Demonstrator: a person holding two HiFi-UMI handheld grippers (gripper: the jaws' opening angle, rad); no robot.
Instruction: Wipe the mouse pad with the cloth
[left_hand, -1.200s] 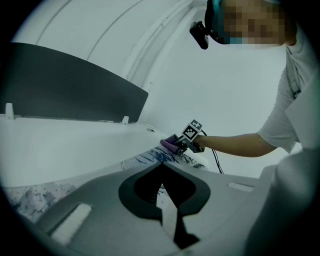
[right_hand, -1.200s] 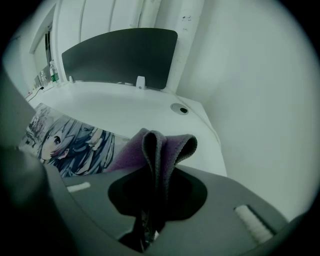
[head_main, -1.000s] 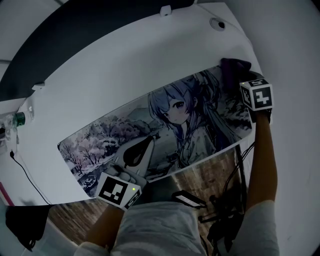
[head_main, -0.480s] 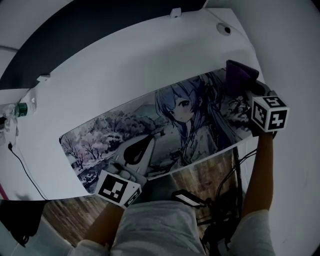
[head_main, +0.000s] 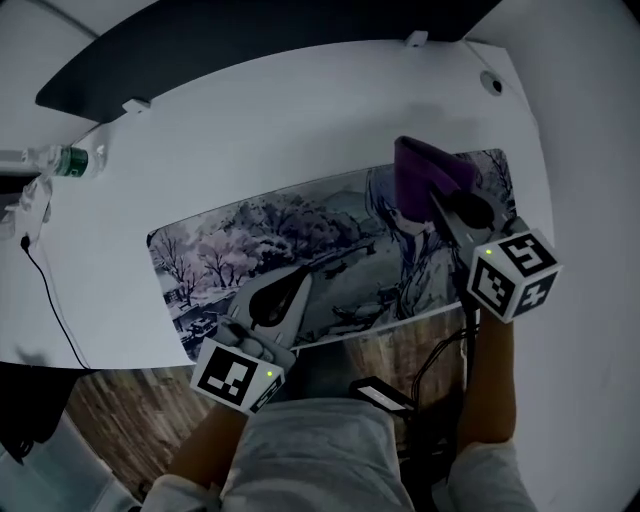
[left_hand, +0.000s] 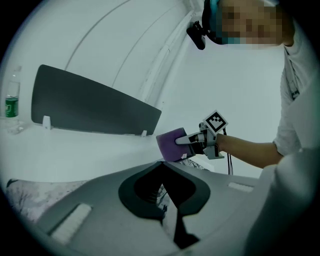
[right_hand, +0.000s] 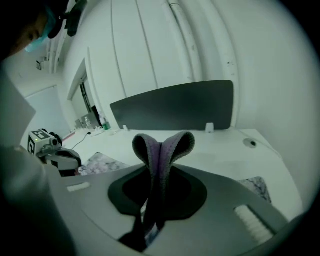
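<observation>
Clamping the folded purple cloth (head_main: 428, 172) between its jaws, the right gripper (head_main: 445, 205) holds it over the right end of the mouse pad (head_main: 270, 240) (close to the tabletop (head_main: 250, 130) right edge). Over the pad's near edge sits the left gripper (head_main: 296, 282), jaws together and empty.

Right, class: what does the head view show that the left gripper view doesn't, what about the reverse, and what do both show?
Head view only: the whole mouse pad with its printed picture, the left gripper from above, over the pad, and a black cable on the table.
Left gripper view only: the dark camera on the person's head, and the left jaws seen along their length, closed with nothing between them.
Both: the purple cloth pinched in the right gripper, the bottle and the dark panel behind the table.
</observation>
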